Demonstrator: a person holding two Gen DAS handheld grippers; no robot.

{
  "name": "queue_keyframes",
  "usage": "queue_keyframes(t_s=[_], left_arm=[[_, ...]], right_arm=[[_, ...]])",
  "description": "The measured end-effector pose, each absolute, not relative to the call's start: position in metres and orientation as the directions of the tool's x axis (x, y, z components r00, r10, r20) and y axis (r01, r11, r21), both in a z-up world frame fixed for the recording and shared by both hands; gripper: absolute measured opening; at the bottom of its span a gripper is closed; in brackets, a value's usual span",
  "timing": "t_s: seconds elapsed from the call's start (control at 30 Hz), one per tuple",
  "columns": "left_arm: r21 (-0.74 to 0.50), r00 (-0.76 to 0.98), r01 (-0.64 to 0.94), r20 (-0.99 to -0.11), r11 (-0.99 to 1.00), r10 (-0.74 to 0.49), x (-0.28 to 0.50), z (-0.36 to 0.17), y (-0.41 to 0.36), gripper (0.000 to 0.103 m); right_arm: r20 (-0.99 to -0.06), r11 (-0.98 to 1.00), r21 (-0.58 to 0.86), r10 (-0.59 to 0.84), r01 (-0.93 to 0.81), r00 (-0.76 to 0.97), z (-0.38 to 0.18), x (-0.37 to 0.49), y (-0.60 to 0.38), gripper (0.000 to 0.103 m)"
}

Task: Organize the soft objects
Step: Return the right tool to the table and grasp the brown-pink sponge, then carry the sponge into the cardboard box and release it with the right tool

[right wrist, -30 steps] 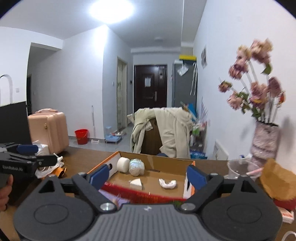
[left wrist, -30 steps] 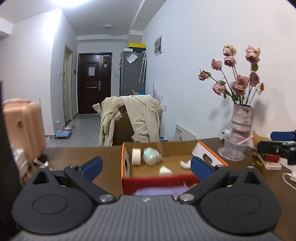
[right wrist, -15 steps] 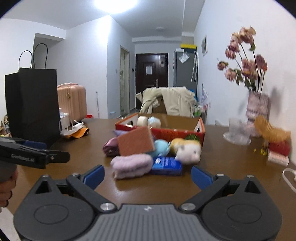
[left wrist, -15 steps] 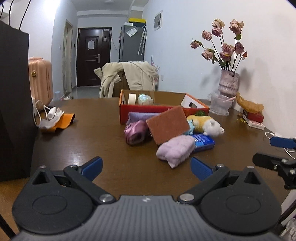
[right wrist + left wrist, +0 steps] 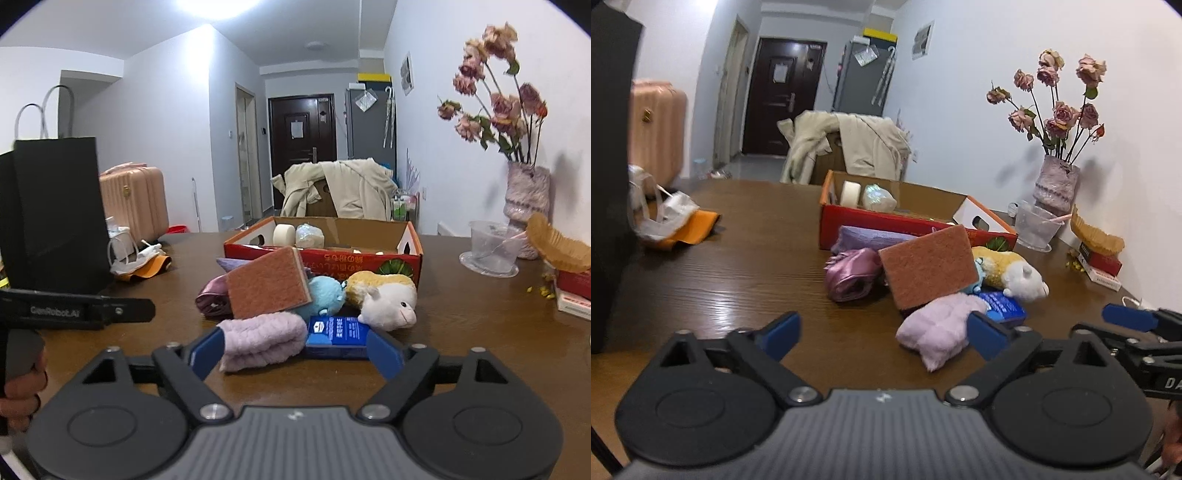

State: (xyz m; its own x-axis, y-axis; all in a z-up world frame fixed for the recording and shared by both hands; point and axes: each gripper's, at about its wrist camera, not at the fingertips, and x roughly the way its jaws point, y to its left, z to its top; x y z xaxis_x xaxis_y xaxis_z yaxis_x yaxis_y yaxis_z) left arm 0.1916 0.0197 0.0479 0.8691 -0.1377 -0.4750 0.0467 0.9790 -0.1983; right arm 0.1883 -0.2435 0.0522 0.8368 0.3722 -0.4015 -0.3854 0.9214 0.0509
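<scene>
A pile of soft things lies on the brown table in front of a red cardboard box [image 5: 905,225] [image 5: 369,254]. It holds a fluffy lilac cloth [image 5: 938,328] [image 5: 258,339], a brown sponge [image 5: 927,266] [image 5: 266,284], a shiny purple pouch [image 5: 849,277] [image 5: 212,299], a blue plush [image 5: 325,295], a yellow-white plush animal [image 5: 1015,273] [image 5: 384,299] and a blue packet [image 5: 1001,306] [image 5: 338,336]. My left gripper [image 5: 882,336] is open, near the lilac cloth. My right gripper [image 5: 295,350] is open, its fingertips either side of the lilac cloth and the packet.
The box holds a tape roll [image 5: 851,194] and a shiny white lump [image 5: 879,197]. A black paper bag [image 5: 51,214] stands at the left. A vase of dried roses [image 5: 1056,184], a clear cup [image 5: 1034,225] and small boxes [image 5: 1100,258] stand at the right. An orange pouch [image 5: 683,229] lies left.
Both grippers have pulled back from over the box to the near side of the table, then moved in closer to the pile. The jaws have stayed open.
</scene>
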Motion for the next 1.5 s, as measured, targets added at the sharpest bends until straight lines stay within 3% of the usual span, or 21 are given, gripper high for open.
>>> queue_keyframes(t_s=[0.33,0.5,0.6,0.7,1.23,1.5], left_arm=[[-0.297,0.783,0.127,-0.555,0.946,-0.279,0.309,0.016,0.012,0.052],[-0.407,0.767,0.161,-0.522,0.899,-0.373,0.325,0.001,0.023,0.043],[-0.440,0.777,0.176,-0.487,0.880,-0.399,0.326,0.000,0.029,0.036],[-0.442,0.784,0.177,-0.477,0.879,-0.398,0.326,0.001,0.031,0.032],[-0.334,0.815,0.227,-0.449,0.915,-0.366,0.250,0.051,0.007,0.030],[-0.255,0.810,0.193,-0.504,0.948,-0.300,0.180,0.057,-0.014,0.030]], right_arm=[[-0.432,0.900,0.091,0.422,-0.427,0.797,0.042,0.299,-0.217,0.056],[-0.402,0.867,0.160,0.493,-0.471,0.771,0.033,0.334,-0.215,0.044],[-0.400,0.843,0.200,0.536,-0.500,0.744,0.026,0.348,-0.213,0.032],[-0.407,0.850,0.218,0.526,-0.480,0.747,0.020,0.355,-0.213,0.027],[-0.402,0.844,0.337,0.529,-0.417,0.747,0.055,0.285,-0.236,0.024],[-0.462,0.818,0.460,0.552,-0.345,0.694,0.048,0.227,-0.252,0.024]])
